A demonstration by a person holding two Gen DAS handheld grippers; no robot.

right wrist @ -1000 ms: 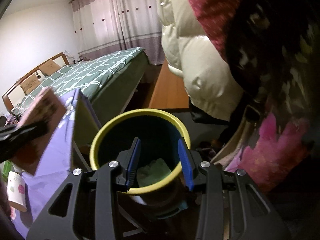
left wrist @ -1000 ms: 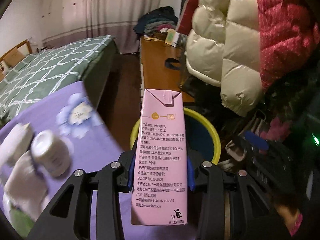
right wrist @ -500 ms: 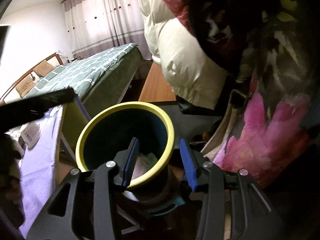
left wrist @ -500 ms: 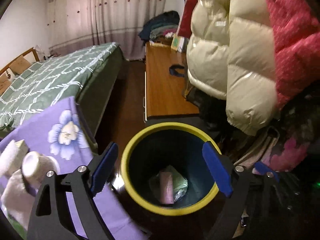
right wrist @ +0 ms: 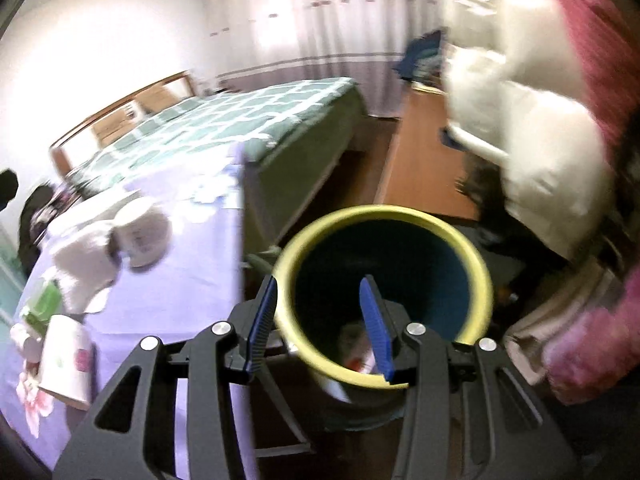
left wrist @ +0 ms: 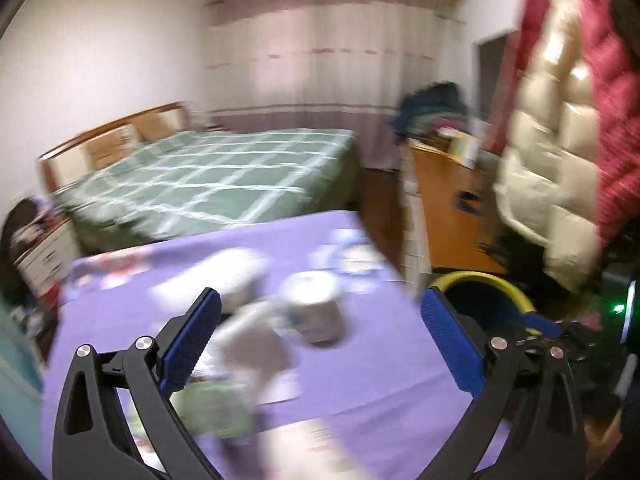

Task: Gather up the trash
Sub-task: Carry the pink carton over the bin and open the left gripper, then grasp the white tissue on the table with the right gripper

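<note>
The left gripper (left wrist: 320, 340) has its fingers spread wide and holds nothing; between them, blurred white trash (left wrist: 312, 312) lies on the purple worktop (left wrist: 380, 380). The right gripper (right wrist: 320, 320) is also released and empty, and its fingers frame the yellow-rimmed bin (right wrist: 480, 276), with some trash inside.

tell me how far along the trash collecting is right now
Done: some trash already lies in the yellow-rimmed bin. In hand: nothing; the left gripper is wide open over the purple table, and the right gripper hangs empty over the bin. Left: several pieces on the table, including a white cup, crumpled tissue and a small carton.
</note>
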